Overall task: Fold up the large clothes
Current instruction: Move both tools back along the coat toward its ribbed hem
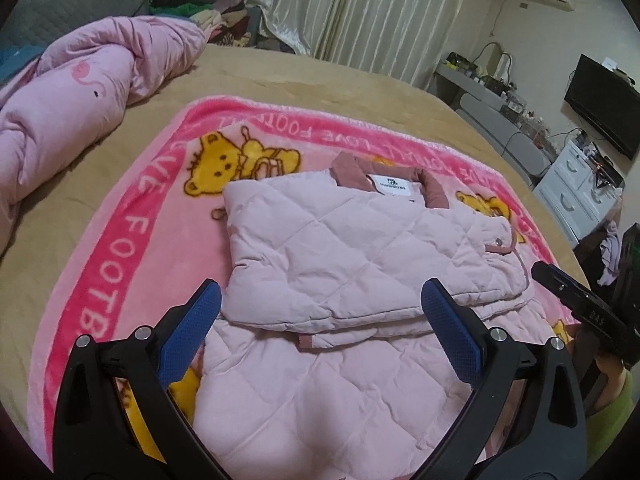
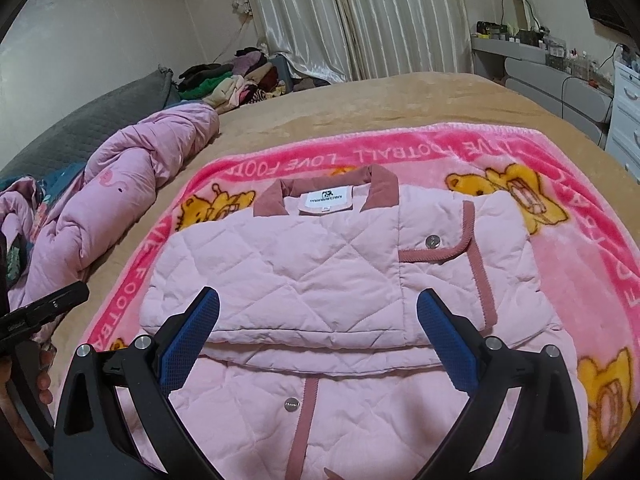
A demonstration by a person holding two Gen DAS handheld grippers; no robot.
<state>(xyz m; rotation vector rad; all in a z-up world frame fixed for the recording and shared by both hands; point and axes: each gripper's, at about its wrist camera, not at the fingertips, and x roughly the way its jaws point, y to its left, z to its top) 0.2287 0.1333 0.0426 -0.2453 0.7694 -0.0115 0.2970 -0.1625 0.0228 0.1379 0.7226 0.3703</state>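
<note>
Both pairs of blue-padded fingers stand spread wide with nothing between them. On the left gripper (image 1: 320,320), the blue textured pads (image 1: 452,320) hover over the near part of a pale pink quilted jacket with dusty-rose collar and trim (image 1: 340,248); on the right gripper (image 2: 318,320), the pads (image 2: 446,336) hover likewise over the same garment.

Ahead of the left fingers, the jacket's two sides lie folded in over its middle, the folded edge running across just between the fingertips, and the unfolded lower body spreads beneath and toward the camera. Its collar (image 2: 326,194) points away from the fingers, with a white label showing inside it. From the right wrist view, a rose-trimmed flap with a metal snap (image 2: 432,241) lies beyond the right-hand finger, and another snap sits on the front placket (image 2: 304,420) between the fingers, near the camera.

Under the jacket lies a bright pink fleece blanket printed with yellow bears and lettering (image 1: 132,240), itself spread on a tan bed cover (image 1: 300,76). Left of the left fingers, well apart from the jacket, a rumpled pink quilted duvet (image 1: 72,104) is heaped. Far beyond the fingers hang pale satin curtains (image 2: 360,16), with a pile of dark and coloured clothes (image 2: 236,76) to their left.
</note>
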